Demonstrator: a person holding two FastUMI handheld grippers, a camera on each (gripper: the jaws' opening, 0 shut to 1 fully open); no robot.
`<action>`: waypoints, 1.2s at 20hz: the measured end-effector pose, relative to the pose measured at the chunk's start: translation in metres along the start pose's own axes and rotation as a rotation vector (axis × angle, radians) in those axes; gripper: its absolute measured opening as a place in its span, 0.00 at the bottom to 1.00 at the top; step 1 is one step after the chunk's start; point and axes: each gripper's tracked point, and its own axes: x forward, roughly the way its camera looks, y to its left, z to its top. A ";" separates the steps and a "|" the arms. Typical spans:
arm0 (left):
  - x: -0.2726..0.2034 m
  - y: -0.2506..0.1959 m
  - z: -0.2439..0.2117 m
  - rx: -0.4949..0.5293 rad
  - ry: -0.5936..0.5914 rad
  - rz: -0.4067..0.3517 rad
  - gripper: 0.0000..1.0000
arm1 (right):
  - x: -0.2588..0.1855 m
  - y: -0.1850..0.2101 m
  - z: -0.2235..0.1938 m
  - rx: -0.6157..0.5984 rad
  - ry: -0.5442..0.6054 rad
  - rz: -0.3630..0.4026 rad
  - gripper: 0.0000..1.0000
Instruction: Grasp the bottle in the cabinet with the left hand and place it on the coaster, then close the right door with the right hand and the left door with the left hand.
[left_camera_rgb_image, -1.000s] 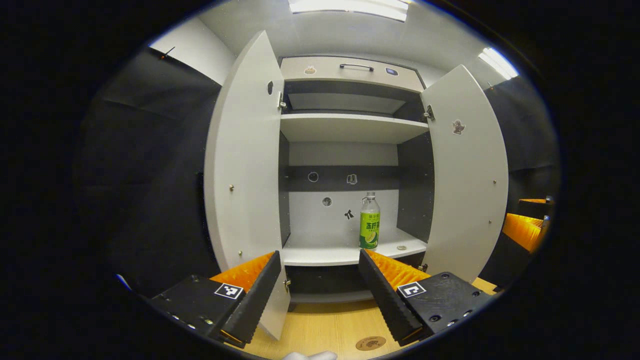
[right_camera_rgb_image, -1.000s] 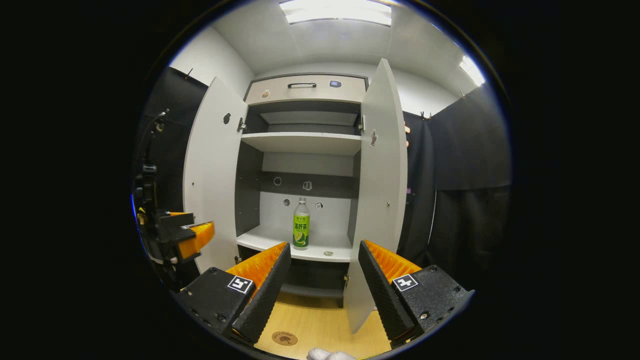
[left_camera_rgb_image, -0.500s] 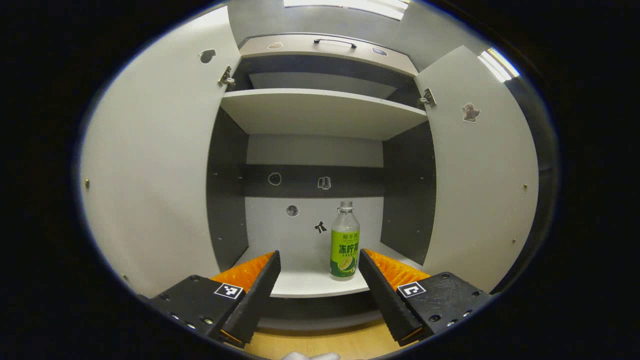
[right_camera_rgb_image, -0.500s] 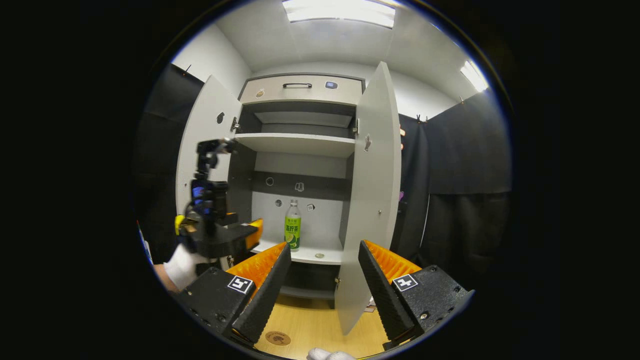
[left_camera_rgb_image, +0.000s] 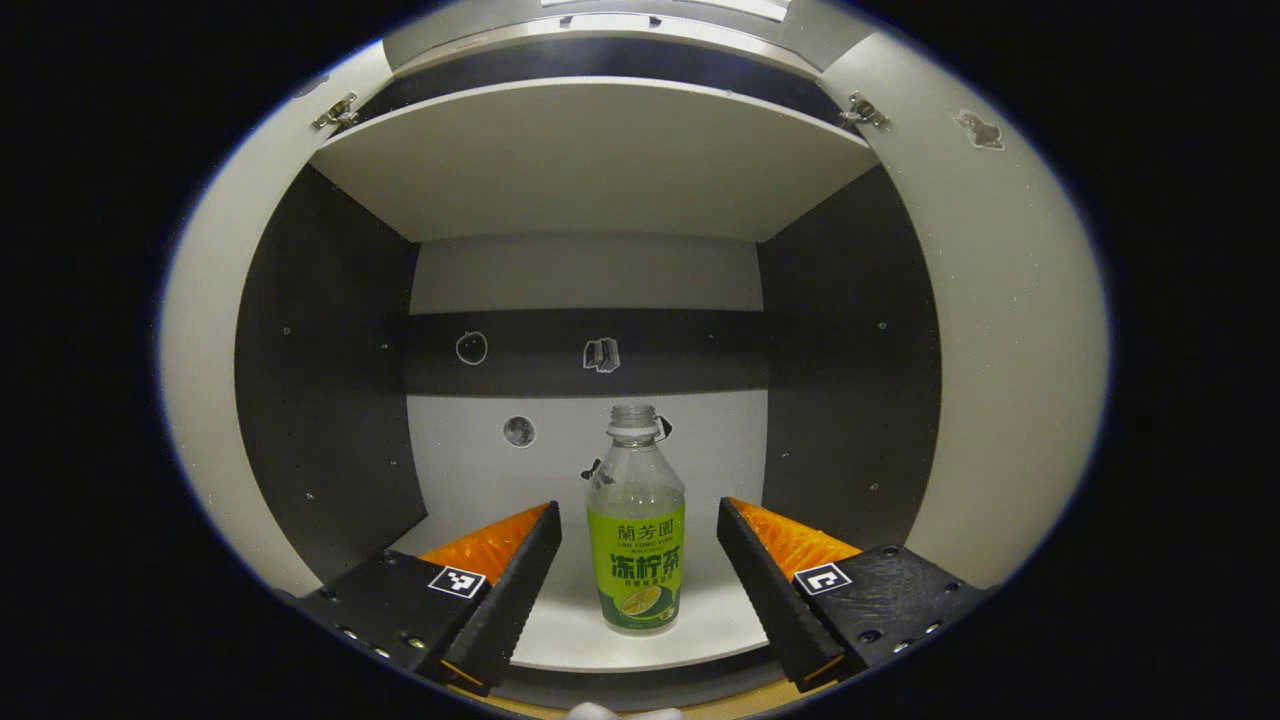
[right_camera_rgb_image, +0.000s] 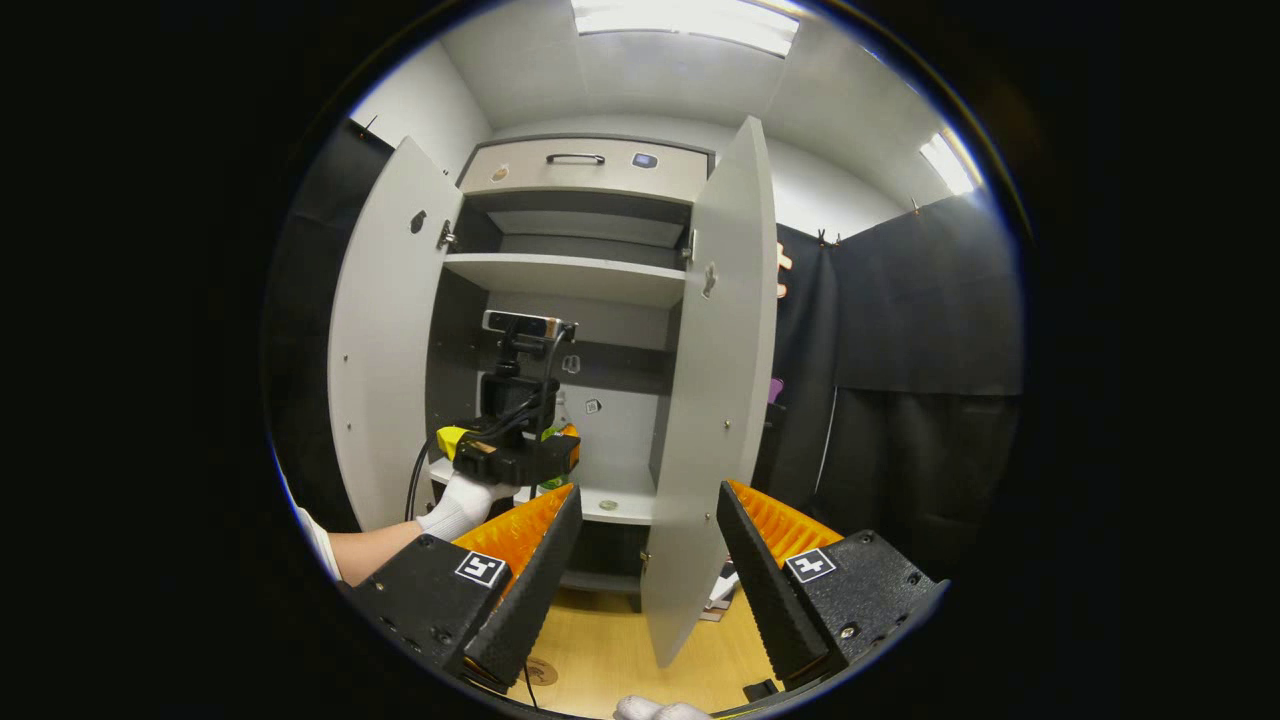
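A clear bottle (left_camera_rgb_image: 636, 530) with a green label stands upright on the cabinet's lower shelf (left_camera_rgb_image: 560, 625). My left gripper (left_camera_rgb_image: 638, 508) is open, one finger on each side of the bottle, and neither touches it. In the right gripper view a gloved hand holds the left gripper (right_camera_rgb_image: 515, 455) inside the cabinet, hiding most of the bottle. My right gripper (right_camera_rgb_image: 640, 495) hangs open and empty in front of the cabinet, near the edge of the open right door (right_camera_rgb_image: 715, 400). The left door (right_camera_rgb_image: 385, 340) is open too. A round coaster (right_camera_rgb_image: 540, 670) lies on the wooden table (right_camera_rgb_image: 610, 660).
An upper shelf (left_camera_rgb_image: 590, 160) spans the cabinet above the bottle, with a drawer (right_camera_rgb_image: 580, 170) higher up. A small round disc (right_camera_rgb_image: 612, 506) lies on the lower shelf. Black curtain (right_camera_rgb_image: 920, 400) hangs to the right. Small items (right_camera_rgb_image: 722, 595) sit by the right door's foot.
My left gripper has pushed forward into the cabinet, so the bottle now stands large between its open fingers. The right gripper has barely moved and stays open.
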 end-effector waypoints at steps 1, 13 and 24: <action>0.010 0.001 -0.002 0.006 -0.003 0.009 0.96 | 0.001 -0.001 -0.002 0.000 0.009 -0.004 0.84; 0.047 0.005 -0.030 -0.023 0.061 0.049 0.76 | 0.006 -0.004 -0.003 0.005 0.026 0.018 0.84; -0.023 0.013 0.028 -0.013 -0.039 0.005 0.75 | -0.009 -0.007 0.005 0.017 -0.017 0.039 0.84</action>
